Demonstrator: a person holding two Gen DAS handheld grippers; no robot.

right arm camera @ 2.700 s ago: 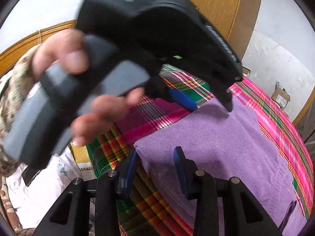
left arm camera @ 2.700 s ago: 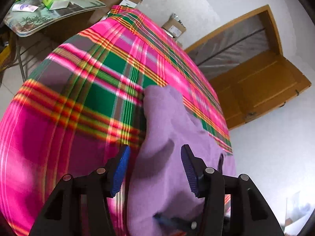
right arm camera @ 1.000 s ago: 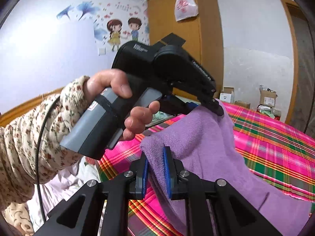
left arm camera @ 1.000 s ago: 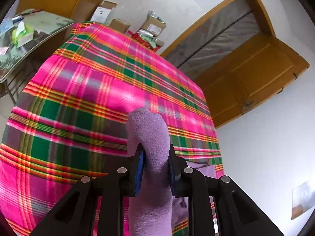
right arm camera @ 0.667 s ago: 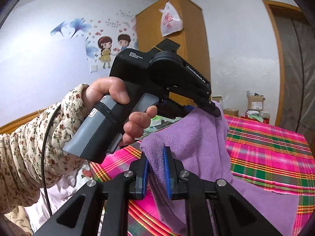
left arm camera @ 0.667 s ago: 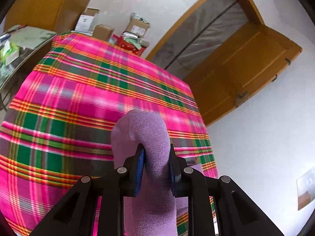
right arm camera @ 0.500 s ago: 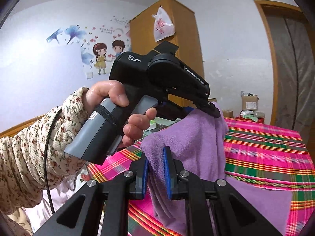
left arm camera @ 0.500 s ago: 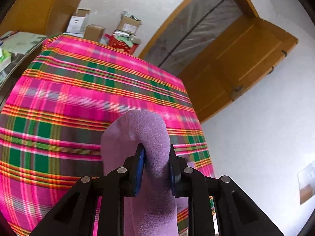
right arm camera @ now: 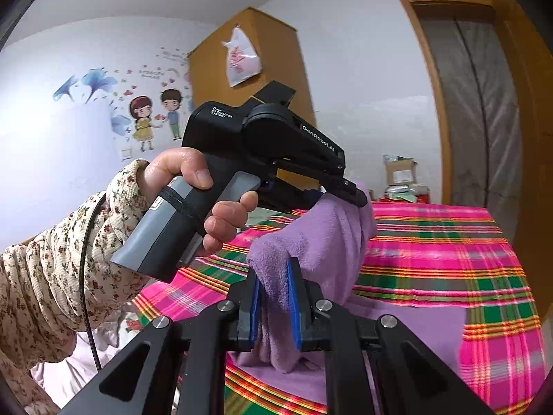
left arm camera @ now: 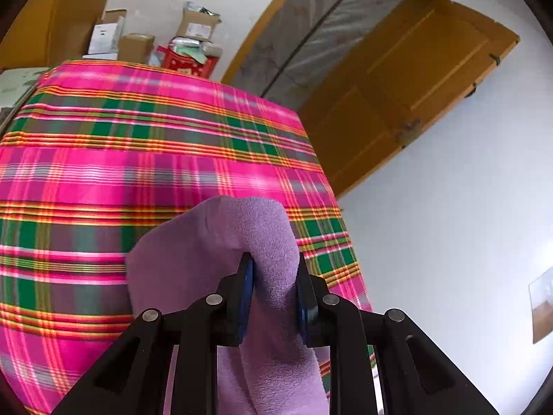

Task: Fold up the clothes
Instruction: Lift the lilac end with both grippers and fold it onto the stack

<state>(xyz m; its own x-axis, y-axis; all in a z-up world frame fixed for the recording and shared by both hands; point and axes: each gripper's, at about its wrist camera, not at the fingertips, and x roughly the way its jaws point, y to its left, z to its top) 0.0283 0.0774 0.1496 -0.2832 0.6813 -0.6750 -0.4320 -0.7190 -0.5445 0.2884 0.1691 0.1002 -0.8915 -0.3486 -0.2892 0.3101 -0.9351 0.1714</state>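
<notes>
A purple fleece garment (left arm camera: 207,259) hangs from both grippers above a bed covered in pink and green plaid (left arm camera: 138,159). My left gripper (left arm camera: 274,269) is shut on one bunched edge of it. My right gripper (right arm camera: 274,276) is shut on another edge of the garment (right arm camera: 321,238). In the right wrist view the left gripper (right arm camera: 359,200), held in a hand, pinches the cloth a little further off and higher. The lower part of the garment (right arm camera: 414,325) still lies on the plaid bed (right arm camera: 449,259).
Cardboard boxes (left arm camera: 134,41) are stacked past the far end of the bed. A wooden door (left arm camera: 397,86) stands open on the right. A wooden wardrobe (right arm camera: 249,79) with a hanging plastic bag stands behind the left hand. A side table (left arm camera: 13,83) is at the left.
Both grippers closed on the garment's edge and have lifted it up off the bed. Over the last second they kept rising a little, still holding the cloth.
</notes>
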